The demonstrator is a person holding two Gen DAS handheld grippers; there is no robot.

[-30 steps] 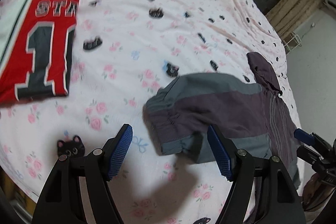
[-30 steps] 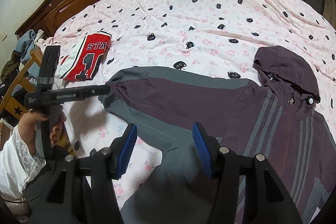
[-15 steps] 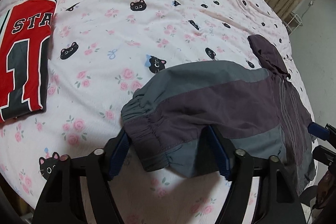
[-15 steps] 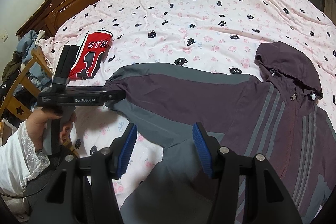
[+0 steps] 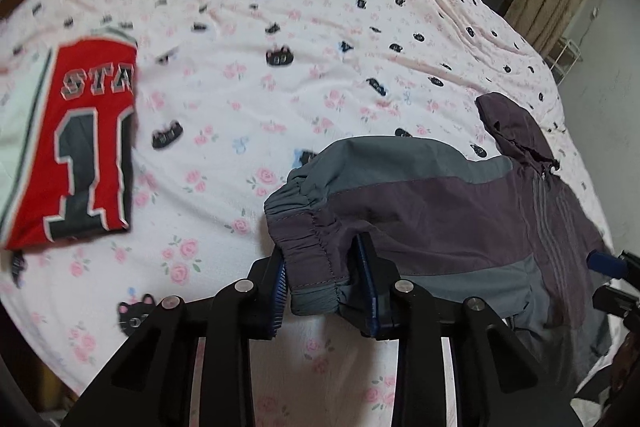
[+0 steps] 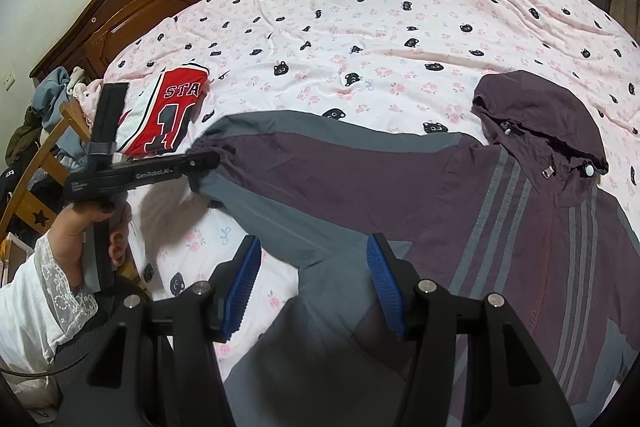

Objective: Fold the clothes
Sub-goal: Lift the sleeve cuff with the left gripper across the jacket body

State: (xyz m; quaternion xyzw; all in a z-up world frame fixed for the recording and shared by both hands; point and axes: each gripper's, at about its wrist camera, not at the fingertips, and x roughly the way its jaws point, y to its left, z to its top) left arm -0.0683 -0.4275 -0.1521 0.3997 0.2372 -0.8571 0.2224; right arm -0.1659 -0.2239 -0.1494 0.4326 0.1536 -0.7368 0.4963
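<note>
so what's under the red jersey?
A white garment shows under the red jersey along one edge, both on the pink bedspread. How far it extends beneath is covered.

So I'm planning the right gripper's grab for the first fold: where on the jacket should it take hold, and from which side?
Probably the grey underarm fold where sleeve meets body, right ahead of the open right gripper. Come in low from the near bed edge. The jacket lies flat there, and the left gripper already clamps the cuff, so this pairs along the sleeve.
</note>
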